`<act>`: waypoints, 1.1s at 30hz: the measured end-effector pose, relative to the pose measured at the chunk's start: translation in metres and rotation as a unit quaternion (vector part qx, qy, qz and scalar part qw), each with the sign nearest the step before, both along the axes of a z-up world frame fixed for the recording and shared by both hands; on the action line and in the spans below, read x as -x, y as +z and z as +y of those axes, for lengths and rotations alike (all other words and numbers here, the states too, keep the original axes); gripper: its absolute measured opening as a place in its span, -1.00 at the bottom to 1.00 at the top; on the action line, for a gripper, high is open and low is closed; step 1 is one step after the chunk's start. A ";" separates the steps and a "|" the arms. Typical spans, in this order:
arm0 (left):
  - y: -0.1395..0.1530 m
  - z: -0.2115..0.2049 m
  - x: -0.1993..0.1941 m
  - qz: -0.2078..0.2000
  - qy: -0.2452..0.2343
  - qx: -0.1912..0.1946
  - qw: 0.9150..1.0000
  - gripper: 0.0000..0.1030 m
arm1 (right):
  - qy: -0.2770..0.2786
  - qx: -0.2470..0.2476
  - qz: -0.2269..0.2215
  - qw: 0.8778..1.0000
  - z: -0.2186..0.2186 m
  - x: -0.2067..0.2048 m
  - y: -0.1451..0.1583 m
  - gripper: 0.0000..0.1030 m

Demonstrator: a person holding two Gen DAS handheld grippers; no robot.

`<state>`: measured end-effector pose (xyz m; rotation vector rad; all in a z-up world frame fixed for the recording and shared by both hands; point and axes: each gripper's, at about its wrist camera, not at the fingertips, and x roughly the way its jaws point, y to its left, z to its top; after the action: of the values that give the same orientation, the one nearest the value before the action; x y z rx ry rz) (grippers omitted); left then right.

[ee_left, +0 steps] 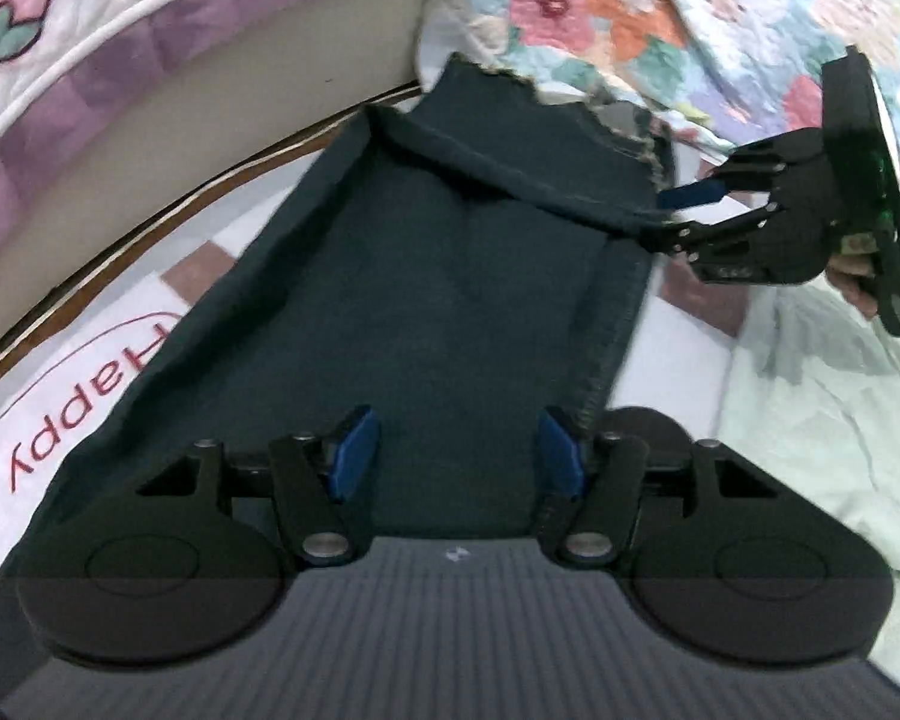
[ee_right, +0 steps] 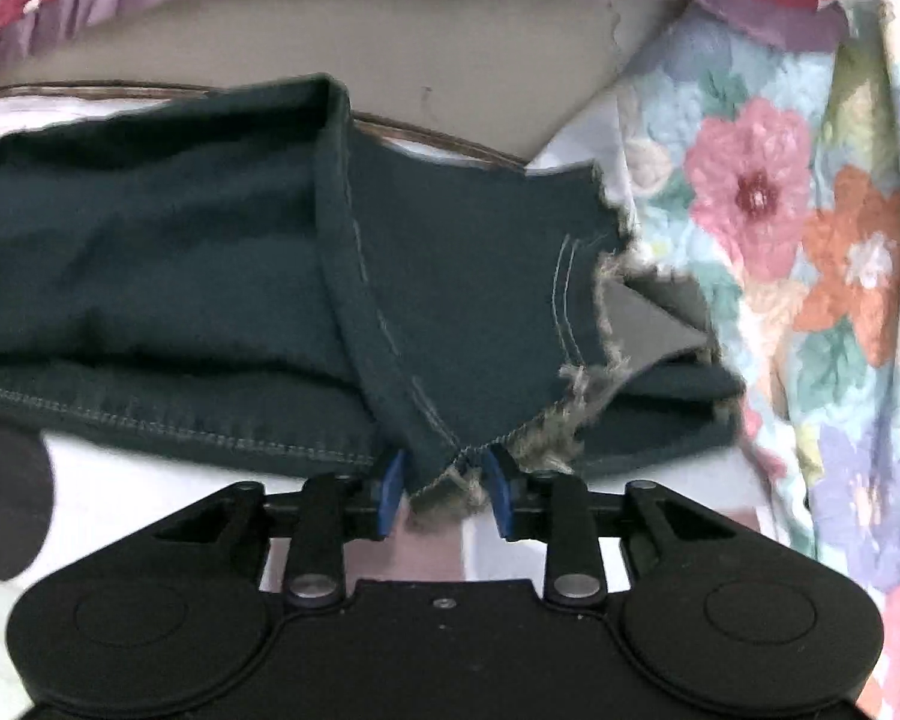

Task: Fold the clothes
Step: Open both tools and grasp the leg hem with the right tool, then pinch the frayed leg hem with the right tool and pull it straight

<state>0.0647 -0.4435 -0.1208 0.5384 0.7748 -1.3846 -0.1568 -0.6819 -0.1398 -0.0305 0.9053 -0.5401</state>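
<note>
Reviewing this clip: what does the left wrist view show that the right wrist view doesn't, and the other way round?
Left wrist only: the right gripper seen from outside at the garment's edge, a hand behind it, and red "Happy" lettering on the bed cover.

Right wrist only: the frayed hem corner between its blue fingers, and a grey inner flap.

Both: the dark denim garment spread on the bed, the floral quilt, and the purple-edged cover.
</note>
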 end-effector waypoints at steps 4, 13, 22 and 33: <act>-0.011 0.001 -0.010 0.024 0.017 -0.004 1.000 0.16 | -0.013 0.019 0.013 1.000 -0.017 -0.006 0.002 -0.82; -0.006 0.023 -0.012 0.036 0.033 0.005 0.999 0.17 | -0.106 -0.003 -0.042 0.994 -0.067 -0.040 0.045 -0.81; -0.014 0.028 -0.021 0.033 0.075 0.006 0.997 0.18 | -0.197 -0.025 -0.097 0.975 -0.117 -0.074 0.087 0.05; -0.015 0.031 -0.028 0.055 0.077 0.009 0.995 0.22 | -0.382 -0.181 -0.160 0.892 -0.152 0.028 0.020 0.07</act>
<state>0.0923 -0.4129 -0.1361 0.3813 0.8740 -1.2848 -0.1849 -0.8335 -0.1199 0.7662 0.6553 -1.0594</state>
